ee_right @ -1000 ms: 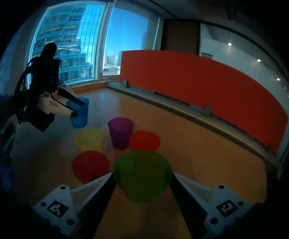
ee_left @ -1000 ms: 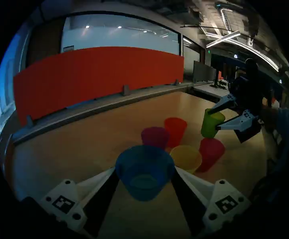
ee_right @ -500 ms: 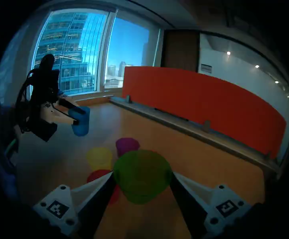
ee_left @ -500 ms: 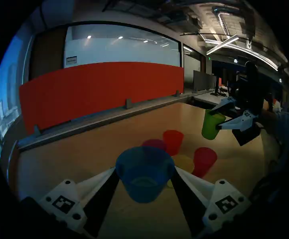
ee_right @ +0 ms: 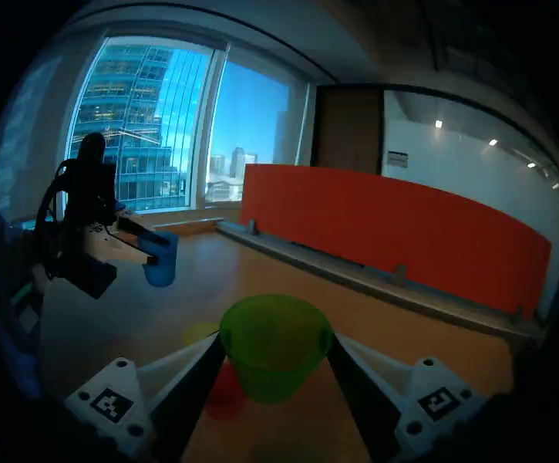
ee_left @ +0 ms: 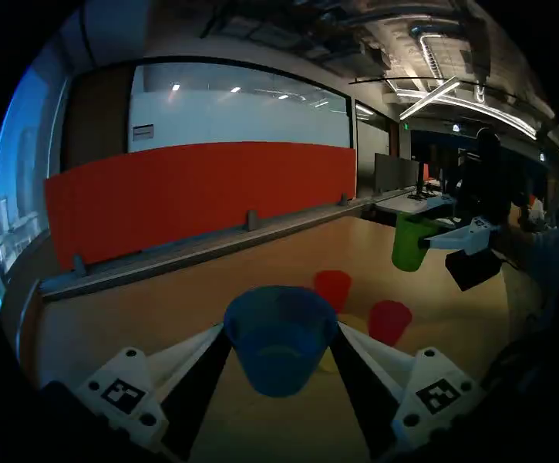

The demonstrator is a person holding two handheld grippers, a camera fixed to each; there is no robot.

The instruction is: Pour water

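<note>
Both cups are up off the tabletop (ee_left: 163,309) and no pouring has begun. The left gripper (ee_left: 279,339) has its jaws clamped on the blue cup (ee_left: 281,366), low centre of the left gripper view. The right gripper (ee_right: 275,347) has its jaws clamped on the green cup (ee_right: 275,374). Next, I'd judge, one rim must come over the other and tip. Below stand a red cup (ee_left: 331,285), a second red cup (ee_left: 388,320) and one yellow cup (ee_right: 200,332).

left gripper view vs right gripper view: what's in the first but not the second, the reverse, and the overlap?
Left gripper view: ceiling light strips, an orange-red cup. Right gripper view: tall windows with a city view, a yellow cup. Both: the table, the orange partition, the blue cup in the left hand-held gripper, the green cup in the right hand-held gripper, a red cup.
</note>
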